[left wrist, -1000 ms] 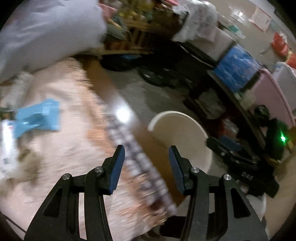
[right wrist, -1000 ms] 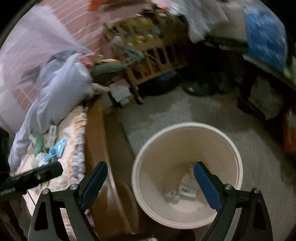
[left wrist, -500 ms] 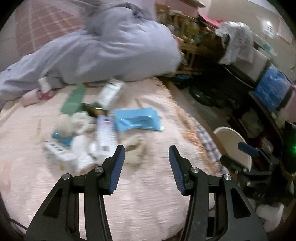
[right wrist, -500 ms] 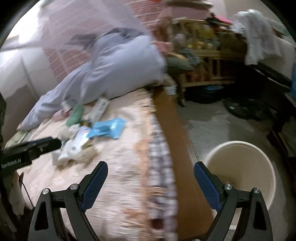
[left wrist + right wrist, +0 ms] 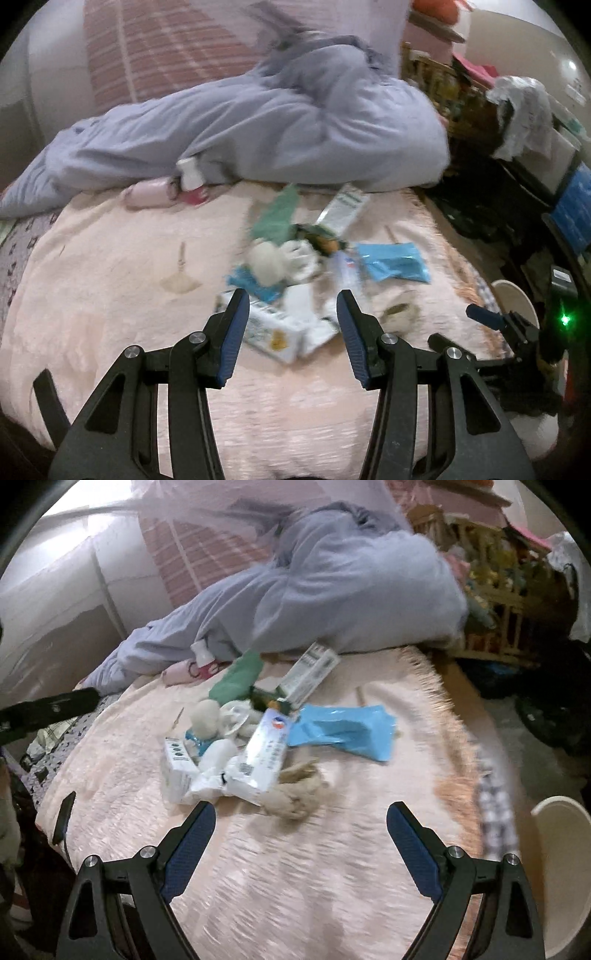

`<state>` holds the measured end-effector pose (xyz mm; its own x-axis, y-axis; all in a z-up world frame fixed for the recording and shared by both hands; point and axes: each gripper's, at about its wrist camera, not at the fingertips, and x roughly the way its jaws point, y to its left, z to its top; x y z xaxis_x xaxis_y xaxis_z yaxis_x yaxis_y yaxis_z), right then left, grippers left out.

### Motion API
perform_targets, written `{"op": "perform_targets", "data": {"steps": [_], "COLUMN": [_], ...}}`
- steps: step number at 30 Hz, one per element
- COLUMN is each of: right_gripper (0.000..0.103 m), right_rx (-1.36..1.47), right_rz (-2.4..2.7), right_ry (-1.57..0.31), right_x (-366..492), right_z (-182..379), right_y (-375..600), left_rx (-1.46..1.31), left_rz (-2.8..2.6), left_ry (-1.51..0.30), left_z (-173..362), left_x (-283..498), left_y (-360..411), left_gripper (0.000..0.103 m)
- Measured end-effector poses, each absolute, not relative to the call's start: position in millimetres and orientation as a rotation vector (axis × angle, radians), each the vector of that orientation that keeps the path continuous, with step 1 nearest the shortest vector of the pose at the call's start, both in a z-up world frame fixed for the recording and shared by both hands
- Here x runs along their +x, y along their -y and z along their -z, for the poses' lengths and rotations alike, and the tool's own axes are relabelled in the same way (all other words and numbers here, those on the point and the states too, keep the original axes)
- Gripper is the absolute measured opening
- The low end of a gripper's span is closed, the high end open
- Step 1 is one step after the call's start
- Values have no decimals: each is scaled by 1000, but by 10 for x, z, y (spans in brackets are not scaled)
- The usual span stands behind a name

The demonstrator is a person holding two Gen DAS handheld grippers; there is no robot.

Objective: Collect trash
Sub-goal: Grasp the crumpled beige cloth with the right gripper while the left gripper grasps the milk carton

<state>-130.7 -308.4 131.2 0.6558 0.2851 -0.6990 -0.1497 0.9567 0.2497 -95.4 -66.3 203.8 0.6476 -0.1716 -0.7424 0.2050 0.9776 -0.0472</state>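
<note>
Both grippers above the litter on the bed.
Left gripper (image 5: 291, 332) and right gripper (image 5: 301, 830): jaws apart, empty; trash pile (image 5: 236, 738) beyond; bucket (image 5: 561, 849) at right.

- Cream bucket (image 5: 561, 867) cut off by the right edge in the right wrist view; inside hidden.
- Same bucket in the left wrist view mostly hidden behind the right gripper (image 5: 484, 319).
- Print on the white carton (image 5: 269, 332) smeared by motion blur, unreadable.
- Small white bottle (image 5: 201, 653) partly tucked under the grey-blue duvet (image 5: 332, 590).
- Wooden shelf (image 5: 491, 590) contents blurred, too dim to tell apart.
- Green packet (image 5: 279, 216) blurred; label illegible.
</note>
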Motion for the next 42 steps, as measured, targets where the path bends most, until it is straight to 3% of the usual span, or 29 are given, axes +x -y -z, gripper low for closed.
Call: {"op": "perform_targets", "data": {"steps": [4, 8, 20, 24, 31, 33, 34, 35, 38, 42], "right_gripper": [80, 77, 77, 77, 77, 67, 50, 45, 38, 37], "right_rx": [162, 160, 181, 188, 184, 168, 167, 178, 195, 212], "right_rz": [-232, -226, -236, -243, -245, -234, -233, -240, -248, -270], "right_ry": [-859, -898, -945, -949, -958, -964, -964, -965, -960, -931], "right_x": [-1109, -926, -666, -621, -500, -493, -500, -513, -581, -739], "right_z": [-1158, -1003, -751, -706, -631, -613, -614, -615, -651, -790], "right_y": [2929, 2887, 2882, 2887, 2831, 2810, 2813, 2828, 2886, 2963], "left_rx": [-43, -132, -452, -535, -624, -627, -628, -631, -622, -566], "left_rz": [188, 174, 179, 174, 192, 196, 201, 206, 206, 213], "left_ry": [-900, -955, -1045, -1020, -1082, -1074, -1075, -1079, -1067, -1056], "left_z": [-1784, -1458, -727, -611, -362, -352, -353, -362, -440, -619], "left_x": [-855, -730, -305, -279, -150, -154, -157, -171, -253, -374], "left_y": [388, 274, 168, 106, 215, 226, 219, 198, 127, 107], "left_gripper": [48, 48, 48, 61, 62, 62, 62, 61, 54, 51]}}
